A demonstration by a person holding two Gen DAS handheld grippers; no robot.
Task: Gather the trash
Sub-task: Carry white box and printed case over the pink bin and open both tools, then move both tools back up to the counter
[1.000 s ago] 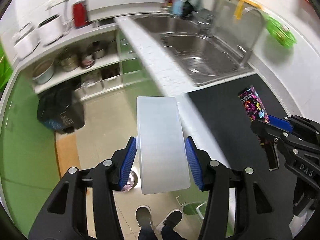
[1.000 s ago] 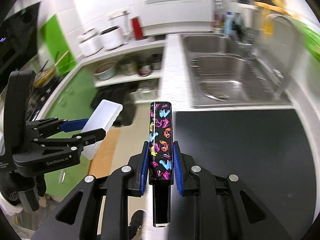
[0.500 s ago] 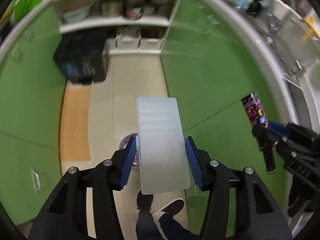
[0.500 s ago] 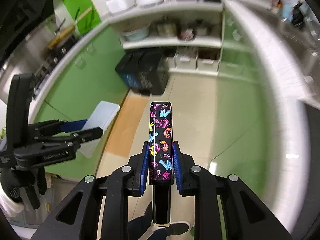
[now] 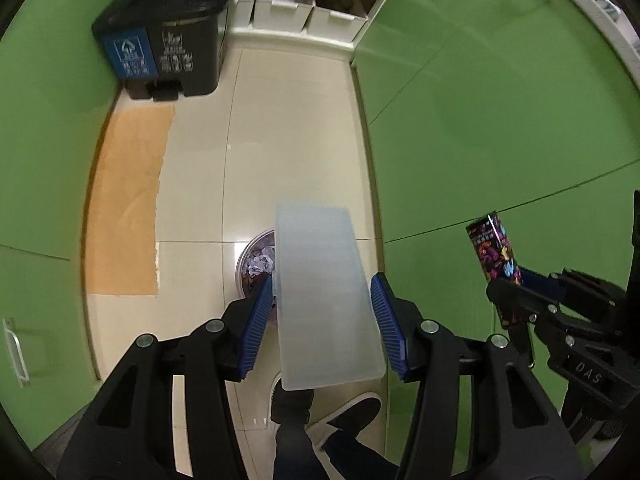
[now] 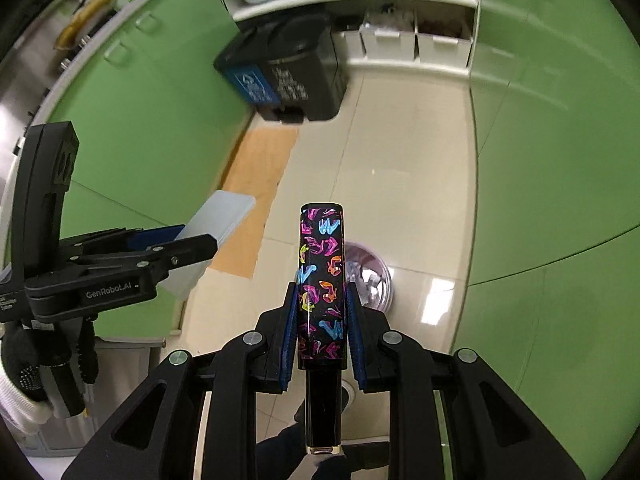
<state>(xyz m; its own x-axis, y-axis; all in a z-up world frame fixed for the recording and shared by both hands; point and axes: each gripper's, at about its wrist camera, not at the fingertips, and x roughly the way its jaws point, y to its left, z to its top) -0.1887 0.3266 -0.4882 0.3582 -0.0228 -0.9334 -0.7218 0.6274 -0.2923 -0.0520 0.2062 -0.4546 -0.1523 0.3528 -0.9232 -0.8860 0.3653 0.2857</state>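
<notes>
Lowered from countertop and sink level toward floor and small bin (image 5: pixel 256 264): left gripper (image 5: pixel 322 320) half-spread, clamping translucent box (image 5: pixel 324 300); right gripper (image 6: pixel 322 326) narrowly pinching patterned black box (image 6: pixel 321 280).

Green kitchen seen from above

Glossy cream floor tiles (image 5: pixel 296 128) run between green cabinet fronts (image 5: pixel 500 112); a tan mat (image 5: pixel 128 200) lies at left, a dark 2-part pedal bin (image 5: pixel 168 40) upper left, 3 white storage boxes (image 5: pixel 304 16) under white shelving at top.
</notes>
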